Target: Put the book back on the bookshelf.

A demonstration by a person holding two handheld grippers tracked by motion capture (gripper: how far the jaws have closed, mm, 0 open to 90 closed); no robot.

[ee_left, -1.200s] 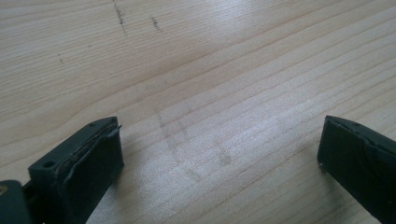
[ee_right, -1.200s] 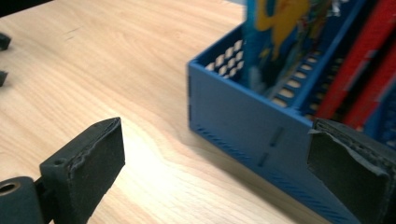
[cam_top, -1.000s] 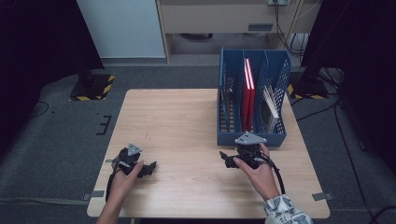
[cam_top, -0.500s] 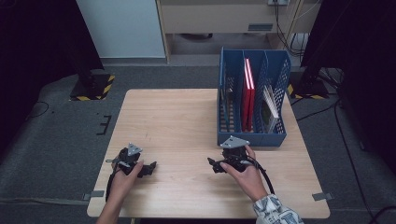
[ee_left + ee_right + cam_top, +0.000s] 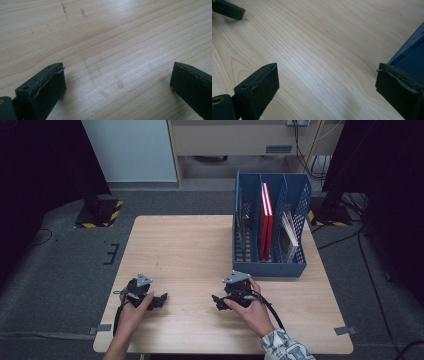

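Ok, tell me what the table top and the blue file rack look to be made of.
Table top: pale wood or wood-look laminate, matte with a soft sheen; straight grain lines and a few dark scuffs show. Blue file rack: probably moulded plastic, though coated metal is possible; uniform colour, perforated grid walls, thin dividers.

The high view is evenly lit on the wooden table [image 5: 200,250] while the floor and room edges fall into deep darkness. It is soft and low in detail. In both gripper views, a pale sheen crosses the wood grain; the near black jaws are slightly blurred and cast soft shadows
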